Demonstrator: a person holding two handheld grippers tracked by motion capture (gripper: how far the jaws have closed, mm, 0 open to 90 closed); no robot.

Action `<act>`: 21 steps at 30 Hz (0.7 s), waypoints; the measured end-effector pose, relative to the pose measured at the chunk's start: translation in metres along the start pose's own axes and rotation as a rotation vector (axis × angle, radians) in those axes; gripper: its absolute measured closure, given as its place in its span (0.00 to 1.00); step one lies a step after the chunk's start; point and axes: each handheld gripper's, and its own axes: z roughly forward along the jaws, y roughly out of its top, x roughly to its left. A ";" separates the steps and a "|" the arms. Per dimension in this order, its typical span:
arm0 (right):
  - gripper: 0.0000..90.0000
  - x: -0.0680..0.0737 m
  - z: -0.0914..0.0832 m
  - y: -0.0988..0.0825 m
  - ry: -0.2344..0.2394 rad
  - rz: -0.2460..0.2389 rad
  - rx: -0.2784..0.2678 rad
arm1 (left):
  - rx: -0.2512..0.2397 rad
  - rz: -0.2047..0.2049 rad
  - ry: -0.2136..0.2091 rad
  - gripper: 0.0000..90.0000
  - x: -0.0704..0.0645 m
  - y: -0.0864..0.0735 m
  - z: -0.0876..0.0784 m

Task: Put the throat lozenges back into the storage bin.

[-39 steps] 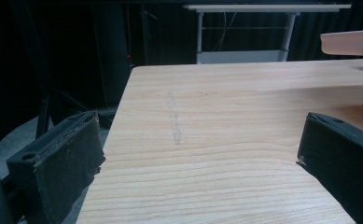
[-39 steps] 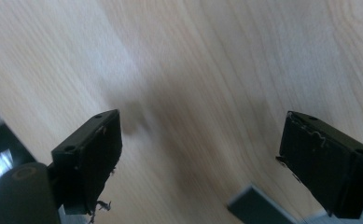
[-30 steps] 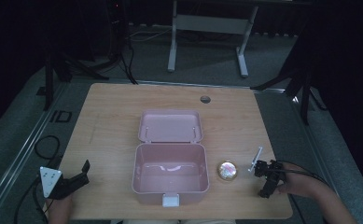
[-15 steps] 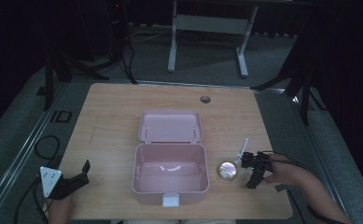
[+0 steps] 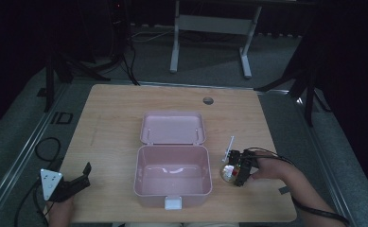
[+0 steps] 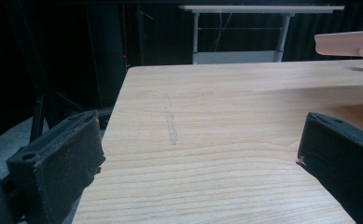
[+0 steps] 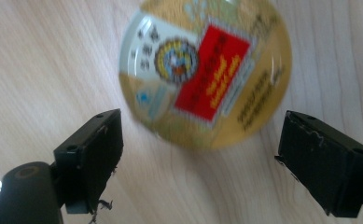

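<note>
A pink plastic box [image 5: 172,176] stands open in the middle of the table, its lid [image 5: 172,127] folded back. Just right of it lies a small round container [image 5: 227,172] with a gold rim and a red label [image 7: 207,70]. My right gripper [image 5: 236,172] hangs directly over it, open, jaws wide on either side of the round container and pointing down. A white stick-like part [image 5: 229,146] juts from that gripper. At the table's near left corner my left gripper [image 5: 80,177] sits open with nothing between its jaws [image 6: 193,158].
The wooden table [image 5: 115,123] has a cable hole [image 5: 208,100] near its far edge. A cable loops on the floor at the left [image 5: 44,146]. A white table frame [image 5: 210,28] stands behind in the dark room.
My right gripper has moved left from the table's right side to just above the round container. The left gripper has stayed put.
</note>
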 end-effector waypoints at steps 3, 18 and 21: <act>0.15 -0.001 0.004 0.008 0.003 -0.012 0.000 | 0.000 0.000 -0.001 0.01 0.000 0.000 0.000; 0.22 0.002 0.007 0.027 -0.015 -0.075 0.031 | 0.001 -0.001 -0.005 0.01 0.000 0.000 0.000; 0.22 0.003 0.000 0.026 -0.009 -0.075 0.030 | 0.001 -0.001 -0.005 0.01 0.000 0.000 0.000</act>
